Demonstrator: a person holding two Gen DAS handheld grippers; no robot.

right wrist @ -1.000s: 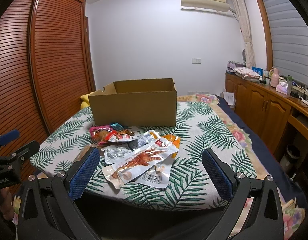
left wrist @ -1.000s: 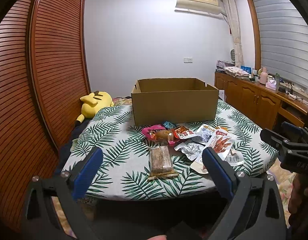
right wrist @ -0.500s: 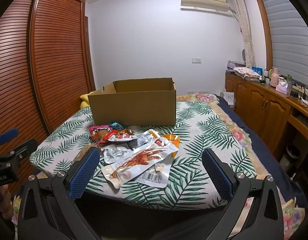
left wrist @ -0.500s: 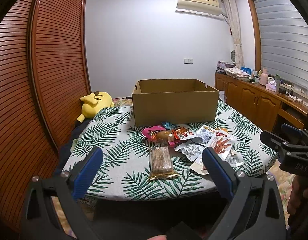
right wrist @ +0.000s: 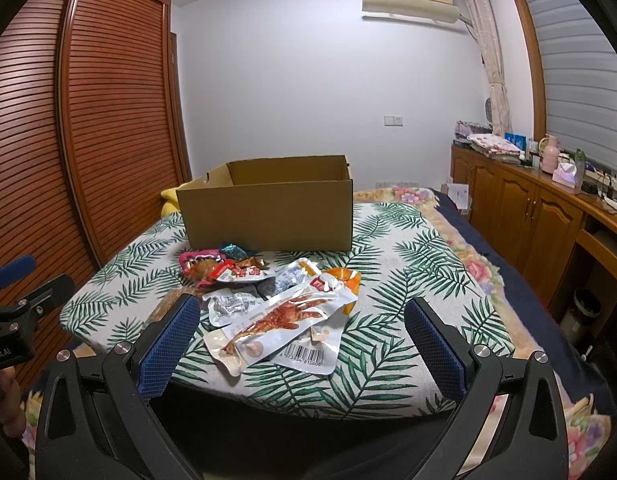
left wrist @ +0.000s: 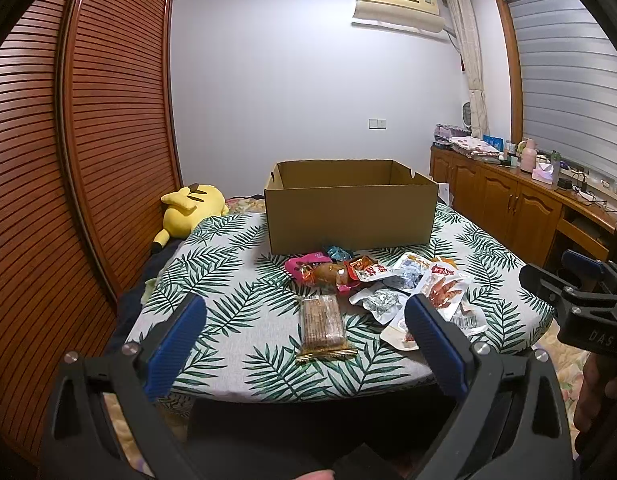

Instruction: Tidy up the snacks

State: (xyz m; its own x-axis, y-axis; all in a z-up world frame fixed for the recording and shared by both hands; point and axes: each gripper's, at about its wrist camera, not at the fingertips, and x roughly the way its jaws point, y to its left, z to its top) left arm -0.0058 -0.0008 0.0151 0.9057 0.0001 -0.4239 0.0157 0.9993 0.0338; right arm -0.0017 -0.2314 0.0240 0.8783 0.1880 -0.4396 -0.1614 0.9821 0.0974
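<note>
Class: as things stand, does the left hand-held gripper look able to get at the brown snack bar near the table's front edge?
Probably yes. The left hand-held gripper is open and faces the brown snack bar, which lies apart from the other packets with nothing on it or before it.

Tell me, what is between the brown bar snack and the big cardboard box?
In the left wrist view, a pink packet and a brownish packet lie between the bar snack and the cardboard box, with leaf-print cloth showing around them.
</note>
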